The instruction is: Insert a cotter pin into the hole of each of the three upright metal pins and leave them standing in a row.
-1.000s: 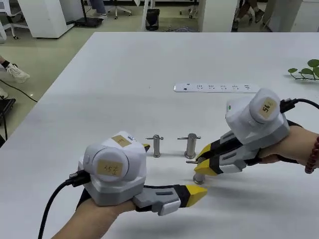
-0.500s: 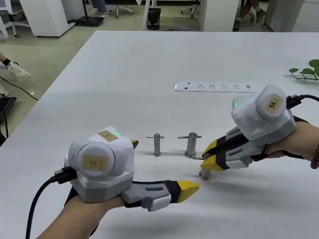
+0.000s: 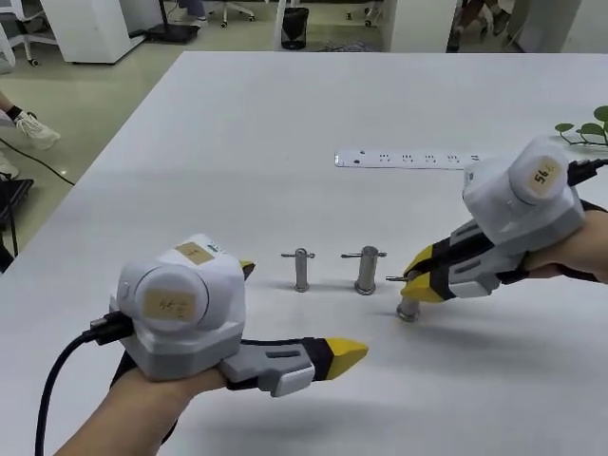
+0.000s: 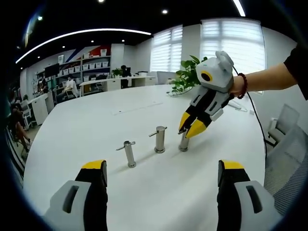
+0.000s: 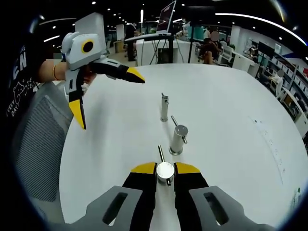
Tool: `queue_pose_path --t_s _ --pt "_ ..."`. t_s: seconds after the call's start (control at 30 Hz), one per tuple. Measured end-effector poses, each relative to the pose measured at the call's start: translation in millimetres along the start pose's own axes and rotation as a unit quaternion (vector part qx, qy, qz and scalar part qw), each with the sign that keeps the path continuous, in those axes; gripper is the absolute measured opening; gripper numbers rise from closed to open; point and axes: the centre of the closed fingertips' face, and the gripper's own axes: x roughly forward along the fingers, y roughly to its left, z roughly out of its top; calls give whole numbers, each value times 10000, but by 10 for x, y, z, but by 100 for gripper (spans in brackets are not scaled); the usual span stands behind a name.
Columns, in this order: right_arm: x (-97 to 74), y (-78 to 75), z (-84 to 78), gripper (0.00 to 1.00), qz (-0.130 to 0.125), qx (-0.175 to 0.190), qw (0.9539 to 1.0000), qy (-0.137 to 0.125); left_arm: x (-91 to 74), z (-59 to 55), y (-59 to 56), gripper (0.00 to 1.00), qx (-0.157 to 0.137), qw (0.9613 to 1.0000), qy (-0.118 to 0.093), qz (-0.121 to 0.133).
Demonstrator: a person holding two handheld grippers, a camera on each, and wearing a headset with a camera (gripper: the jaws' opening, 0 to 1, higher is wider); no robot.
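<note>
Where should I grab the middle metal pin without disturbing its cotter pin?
Probably on the bare shaft of the middle pin, below its cotter pin, coming in level from the near side: it stands upright and the cotter pin crosses just under its head.

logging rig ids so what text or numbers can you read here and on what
"56", seemingly: number sticker on the right gripper.
Too blurred to read: scrawled sticker on the left gripper.
Too warped and cut off: white print on the person's black shirt.
</note>
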Motion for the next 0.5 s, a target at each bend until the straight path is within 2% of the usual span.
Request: queue_pose_path --t_s 0.23,0.5 --pt "-31 -164 -24 8 -168 56 9998 0 1 -4 10 93 -2 10000 6 -10" --pt "-62 -281 -33 8 -228 -11 9997 53 -3 -29 16 92 17 10000 32 7"
